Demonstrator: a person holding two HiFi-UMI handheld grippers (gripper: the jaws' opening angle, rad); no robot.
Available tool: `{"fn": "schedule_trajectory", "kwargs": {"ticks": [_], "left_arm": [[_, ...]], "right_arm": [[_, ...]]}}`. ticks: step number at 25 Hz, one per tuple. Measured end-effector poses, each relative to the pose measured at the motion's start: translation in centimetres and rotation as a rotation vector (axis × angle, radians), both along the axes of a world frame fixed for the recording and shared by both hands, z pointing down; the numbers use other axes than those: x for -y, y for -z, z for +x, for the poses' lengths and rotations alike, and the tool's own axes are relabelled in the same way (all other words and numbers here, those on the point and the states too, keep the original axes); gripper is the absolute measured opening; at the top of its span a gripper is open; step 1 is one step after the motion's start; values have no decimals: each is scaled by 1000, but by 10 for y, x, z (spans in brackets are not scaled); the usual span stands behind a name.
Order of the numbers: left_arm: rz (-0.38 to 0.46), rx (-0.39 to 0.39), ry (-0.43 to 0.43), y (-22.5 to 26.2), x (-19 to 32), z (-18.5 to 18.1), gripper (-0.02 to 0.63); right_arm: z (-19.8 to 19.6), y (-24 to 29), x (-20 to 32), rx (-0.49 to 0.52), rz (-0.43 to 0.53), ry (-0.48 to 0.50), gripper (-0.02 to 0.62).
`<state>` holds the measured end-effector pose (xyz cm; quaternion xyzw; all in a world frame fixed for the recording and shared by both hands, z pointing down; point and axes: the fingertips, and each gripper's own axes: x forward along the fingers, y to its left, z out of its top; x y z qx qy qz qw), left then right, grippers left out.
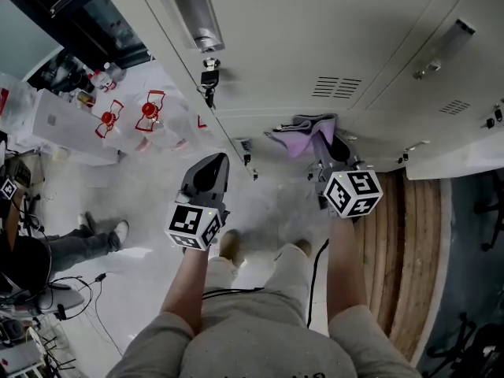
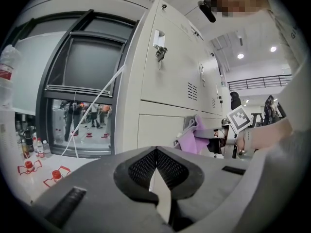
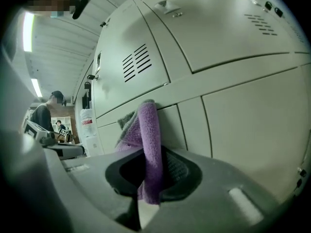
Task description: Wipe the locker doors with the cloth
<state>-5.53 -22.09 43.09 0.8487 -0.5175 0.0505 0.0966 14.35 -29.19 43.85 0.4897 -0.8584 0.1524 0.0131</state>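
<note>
The pale grey locker doors (image 1: 315, 46) fill the top of the head view. A purple and grey cloth (image 1: 303, 136) is pinched in my right gripper (image 1: 324, 157), which is shut on it and holds it against a lower locker door (image 3: 233, 125). In the right gripper view the cloth (image 3: 148, 144) stands up between the jaws. My left gripper (image 1: 211, 170) hangs to the left, away from the lockers, shut with nothing in it. From the left gripper view the cloth (image 2: 192, 135) and the right gripper's marker cube (image 2: 239, 119) show at the right.
A locker key and tag (image 1: 209, 77) hang from a door at upper left. Water bottles with red caps (image 1: 148, 110) lie on a white surface at the left. Cables (image 1: 63, 290) trail on the floor. A wooden strip (image 1: 409, 250) runs along the right.
</note>
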Motion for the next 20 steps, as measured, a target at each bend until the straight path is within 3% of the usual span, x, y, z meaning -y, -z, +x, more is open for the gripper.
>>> {"fn": "schedule_trajectory", "kwargs": {"ticks": [11, 15, 20], "left_arm": [[-15, -2, -17, -5, -10, -6, -2], [-27, -5, -35, -8, -15, -17, -2], [-38, -10, -64, -15, -17, -33, -2]], "right_arm": [[38, -5, -3, 38, 7, -143, 49], [14, -4, -19, 6, 77, -100, 49], [-52, -20, -42, -58, 106, 20, 49]]}}
